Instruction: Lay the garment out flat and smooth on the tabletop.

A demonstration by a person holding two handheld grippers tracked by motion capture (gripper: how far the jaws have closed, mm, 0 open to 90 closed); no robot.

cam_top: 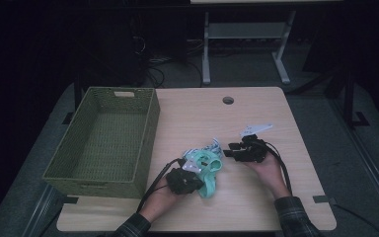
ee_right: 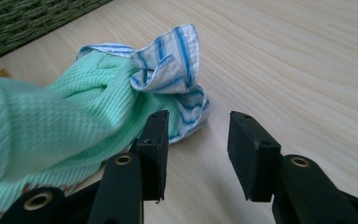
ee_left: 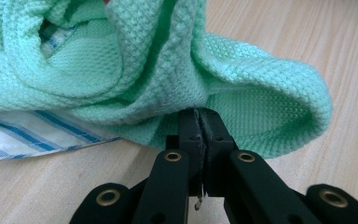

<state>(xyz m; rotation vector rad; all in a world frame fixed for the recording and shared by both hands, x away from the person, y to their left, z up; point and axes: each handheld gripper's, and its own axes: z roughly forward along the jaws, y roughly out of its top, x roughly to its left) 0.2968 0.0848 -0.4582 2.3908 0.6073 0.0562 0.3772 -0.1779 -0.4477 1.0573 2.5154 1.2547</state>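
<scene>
Here the left gripper [ee_left: 200, 122] is clamped on a fold of the mint-green knitted cloth [cam_top: 208, 170], heaped with a blue-striped white cloth [ee_right: 172, 70] mid-table. The right gripper [ee_right: 196, 140], jaws apart on nothing, hovers beside them. A green woven basket [cam_top: 148, 133] stands close left.

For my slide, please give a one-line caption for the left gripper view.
Left gripper shut on a mint cloth beside a striped cloth on the table.

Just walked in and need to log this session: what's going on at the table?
A person is working a small pile of cloth with two handheld grippers. The left gripper is shut on a fold of the mint green cloth, which lies bunched against a blue-striped white cloth. The right gripper is beside the pile, open, with bare table between its jaws. A green woven basket stands at the left.
</scene>
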